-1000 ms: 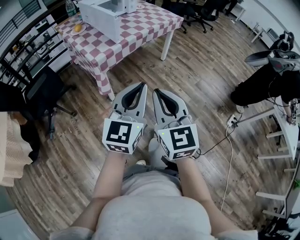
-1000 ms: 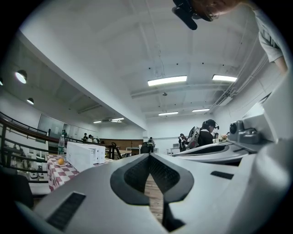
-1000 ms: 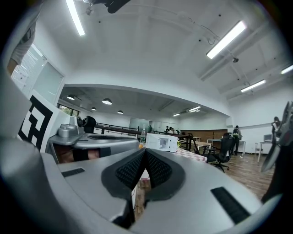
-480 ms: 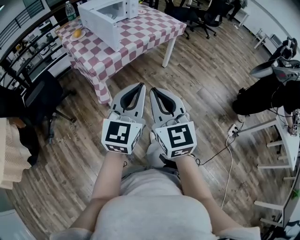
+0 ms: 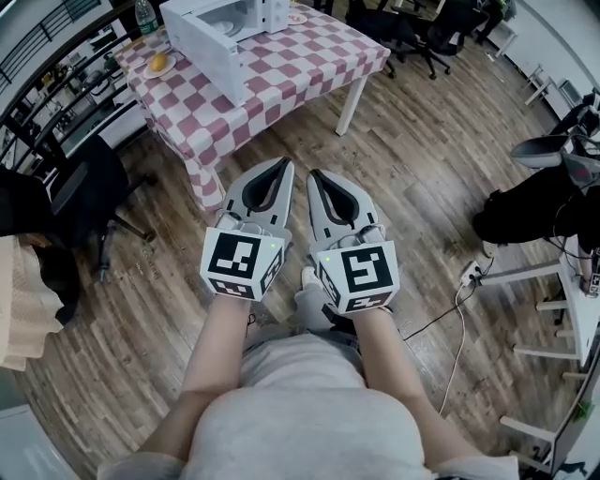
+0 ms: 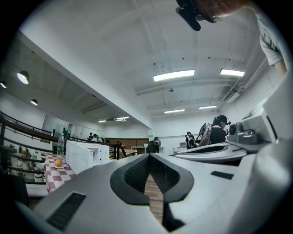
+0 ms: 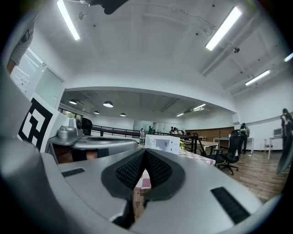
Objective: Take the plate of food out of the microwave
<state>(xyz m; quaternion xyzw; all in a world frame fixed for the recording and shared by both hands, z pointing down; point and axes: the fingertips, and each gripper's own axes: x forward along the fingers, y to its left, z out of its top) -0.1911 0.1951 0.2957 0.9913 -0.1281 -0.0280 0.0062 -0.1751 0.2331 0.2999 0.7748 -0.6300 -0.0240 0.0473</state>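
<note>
The white microwave (image 5: 220, 33) stands on a table with a pink-checked cloth (image 5: 281, 80) at the top of the head view, a few steps ahead of me. It also shows small in the left gripper view as the microwave (image 6: 87, 155) and in the right gripper view as the microwave (image 7: 162, 142). I cannot make out a plate inside it. My left gripper (image 5: 281, 167) and right gripper (image 5: 314, 176) are held side by side over the wooden floor, pointing level at the table. Both are shut and hold nothing.
A small plate with an orange (image 5: 157, 64) and a bottle (image 5: 142, 14) stand left of the microwave. A black chair (image 5: 89, 192) and shelves are at the left. At the right are a person in black (image 5: 534, 202), a desk and a floor cable (image 5: 459, 323).
The table and microwave have come nearer and slid lower in the head view as I walk towards them. Both grippers stay shut, side by side.
</note>
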